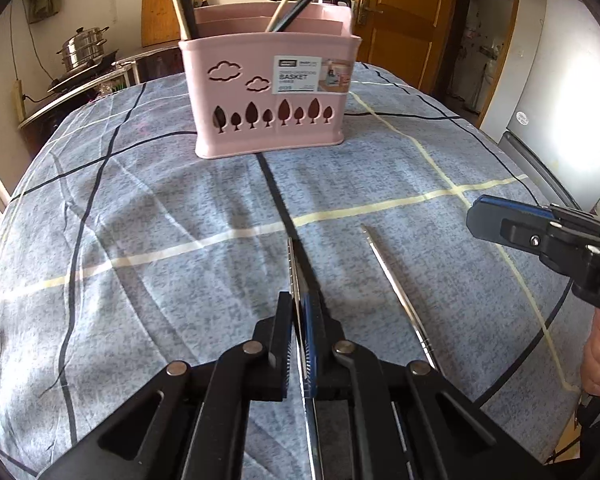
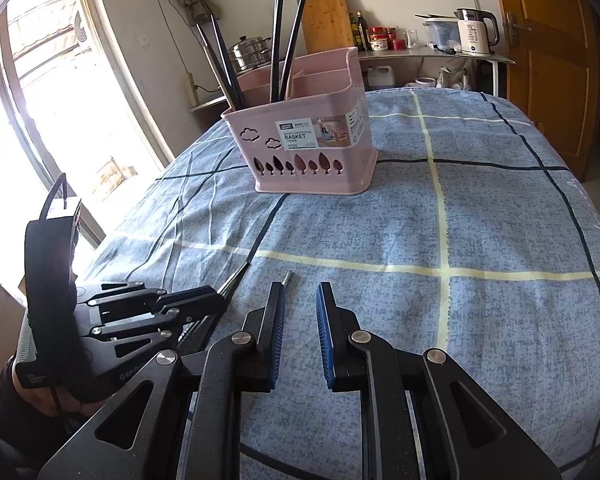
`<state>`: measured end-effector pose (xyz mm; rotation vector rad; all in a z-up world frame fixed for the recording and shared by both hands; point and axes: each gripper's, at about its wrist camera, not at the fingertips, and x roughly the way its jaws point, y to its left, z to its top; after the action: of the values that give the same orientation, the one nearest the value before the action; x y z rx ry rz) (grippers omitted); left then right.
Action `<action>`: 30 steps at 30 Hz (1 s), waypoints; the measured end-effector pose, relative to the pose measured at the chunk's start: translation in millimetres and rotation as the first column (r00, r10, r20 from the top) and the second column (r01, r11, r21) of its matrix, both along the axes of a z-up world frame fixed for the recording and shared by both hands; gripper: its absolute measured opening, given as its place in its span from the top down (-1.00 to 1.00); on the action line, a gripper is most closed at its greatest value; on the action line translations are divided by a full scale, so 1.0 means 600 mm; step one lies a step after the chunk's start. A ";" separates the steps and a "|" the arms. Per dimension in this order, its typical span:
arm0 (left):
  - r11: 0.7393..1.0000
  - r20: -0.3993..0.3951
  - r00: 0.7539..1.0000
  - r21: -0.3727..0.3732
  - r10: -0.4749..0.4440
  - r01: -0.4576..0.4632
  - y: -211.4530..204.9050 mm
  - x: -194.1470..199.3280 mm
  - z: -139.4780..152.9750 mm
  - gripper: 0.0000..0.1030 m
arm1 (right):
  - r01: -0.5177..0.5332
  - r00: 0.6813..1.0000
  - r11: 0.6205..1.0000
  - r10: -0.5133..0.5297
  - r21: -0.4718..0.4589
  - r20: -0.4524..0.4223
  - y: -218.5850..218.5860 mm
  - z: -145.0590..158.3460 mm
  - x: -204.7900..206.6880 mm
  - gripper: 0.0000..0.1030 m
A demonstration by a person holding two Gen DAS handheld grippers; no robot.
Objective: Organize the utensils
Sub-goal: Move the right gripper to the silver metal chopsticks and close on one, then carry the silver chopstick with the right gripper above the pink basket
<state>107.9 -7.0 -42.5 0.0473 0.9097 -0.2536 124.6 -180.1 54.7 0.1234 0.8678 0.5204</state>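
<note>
A big bright window [image 2: 40,112] is left of the table [image 2: 500,220]. A brown door [image 2: 540,60] stands behind it.

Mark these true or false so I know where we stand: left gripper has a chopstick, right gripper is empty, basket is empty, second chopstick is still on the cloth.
1. The left gripper is shut on a metal chopstick. True.
2. The right gripper is empty. True; its jaws stand apart.
3. The pink basket is empty. False; dark and pale sticks stand in it.
4. A second chopstick lies on the cloth. True.
5. The basket lies tipped over. False; it stands upright.
</note>
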 end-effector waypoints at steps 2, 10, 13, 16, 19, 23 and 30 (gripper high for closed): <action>1.000 -0.001 1.000 -0.002 0.025 -0.025 0.017 -0.002 0.000 0.87 | -0.013 1.000 1.000 0.013 -0.007 -0.013 0.012 -0.006 0.003 0.68; 0.994 -0.028 0.994 -0.037 0.105 -0.106 0.063 0.003 -0.001 0.87 | -0.047 0.997 0.997 0.043 -0.055 -0.071 0.054 -0.035 0.020 0.68; 0.994 -0.035 0.994 -0.037 0.105 -0.106 0.065 0.014 0.000 0.83 | -0.052 0.995 0.996 0.045 -0.073 -0.094 0.063 -0.047 0.028 0.68; 0.995 -0.040 0.995 -0.030 0.097 -0.098 0.065 0.025 -0.003 0.82 | -0.056 0.993 0.994 0.046 -0.091 -0.110 0.072 -0.055 0.034 0.68; 0.995 -0.039 0.995 -0.029 0.093 -0.094 0.064 0.033 -0.003 0.81 | -0.061 0.993 0.992 0.049 -0.106 -0.109 0.079 -0.055 0.037 0.68; 0.995 -0.042 0.995 -0.038 0.089 -0.091 0.068 0.042 -0.004 0.81 | -0.070 0.993 0.987 0.055 -0.145 -0.104 0.091 -0.054 0.041 0.68; 0.997 -0.016 0.998 0.028 0.067 -0.066 0.049 0.047 -0.004 0.81 | -0.061 0.995 0.976 0.044 -0.208 -0.087 0.101 -0.051 0.042 0.85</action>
<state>135.9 22.2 -44.7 0.0400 0.9300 -0.1799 150.0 -119.3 23.9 -0.0725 1.0029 0.4722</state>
